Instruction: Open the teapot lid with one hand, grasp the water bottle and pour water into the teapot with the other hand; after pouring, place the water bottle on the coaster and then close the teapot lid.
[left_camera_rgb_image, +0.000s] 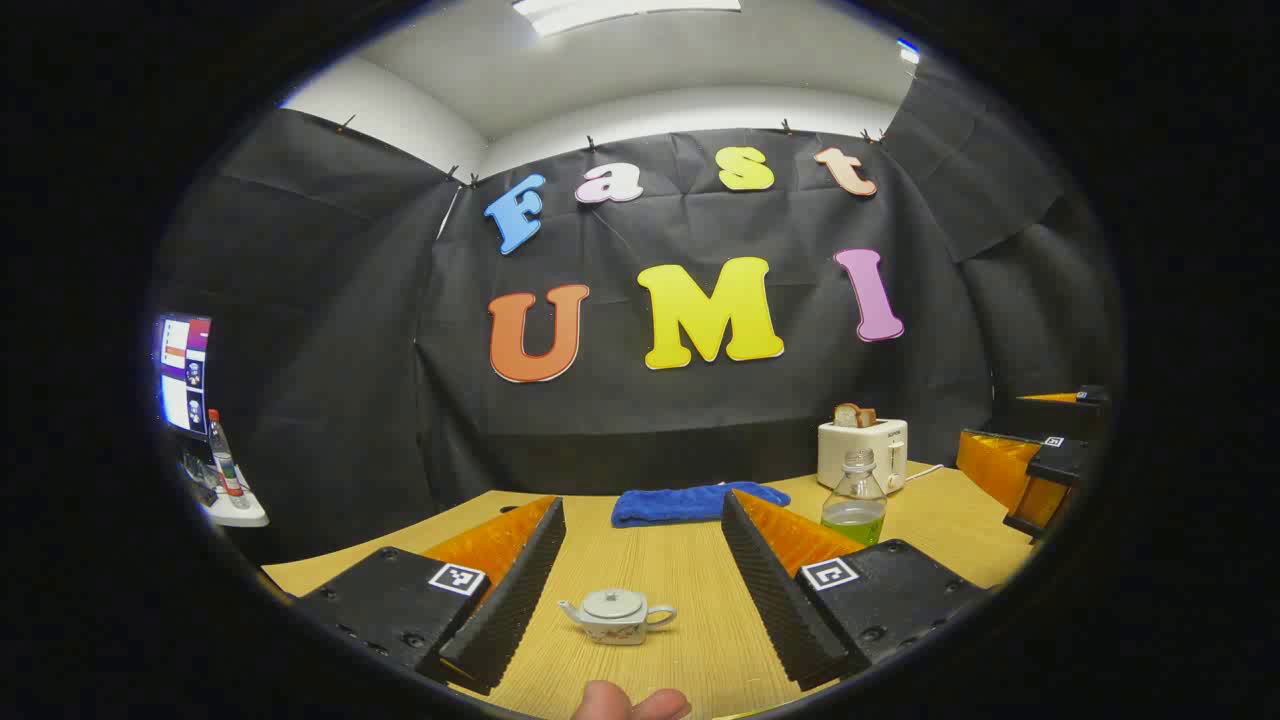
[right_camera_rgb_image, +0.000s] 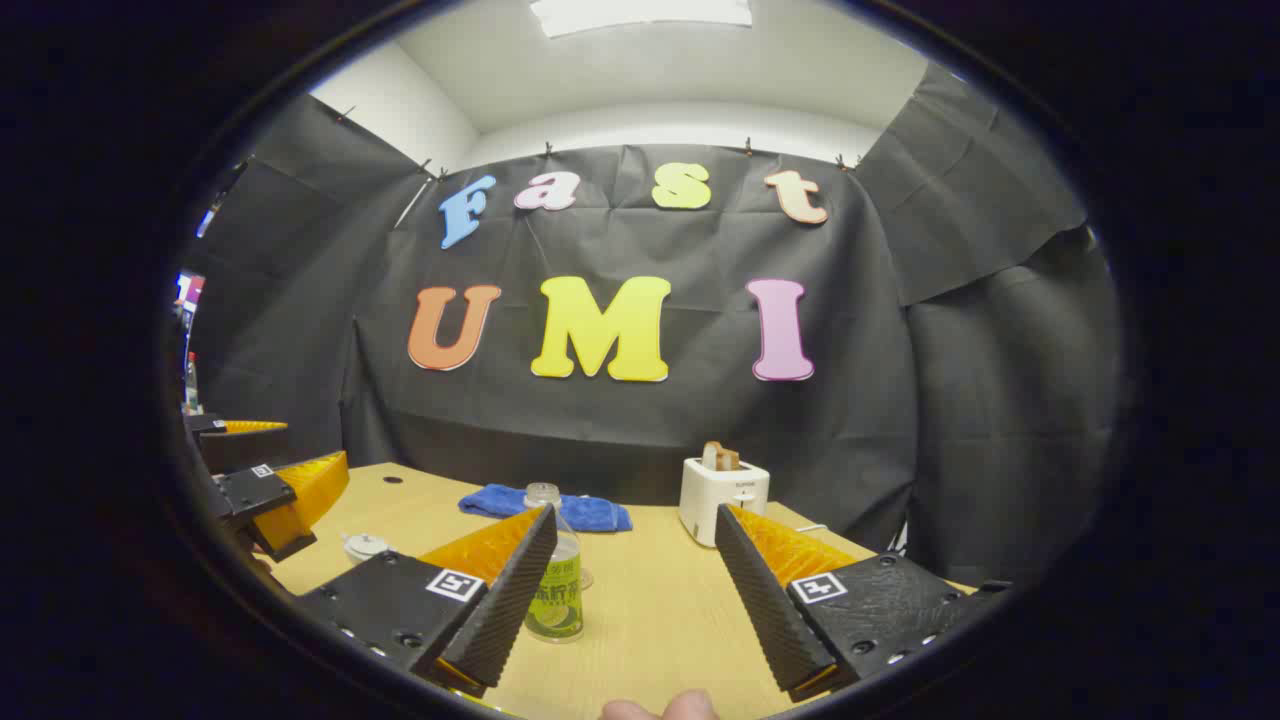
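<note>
Pale ceramic, the teapot (left_camera_rgb_image: 617, 615) is seen standing lidded on the tabletop (left_camera_rgb_image: 680, 570), centred ahead between the wide-open left tongs (left_camera_rgb_image: 640, 590), spout left and handle right. The water bottle (right_camera_rgb_image: 556, 585) (upright, uncapped) is found ahead of the right tongs (right_camera_rgb_image: 635, 590), also held wide, just behind their left finger. Neither is gripped.

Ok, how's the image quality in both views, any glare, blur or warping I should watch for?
Left gripper view: sharp, evenly lit, teapot casts only a soft shadow; table edge and wall bow from the fisheye. Right gripper view: equally sharp, ceiling light blown out at top, water bottle label legible, partly hidden by a finger.
</note>
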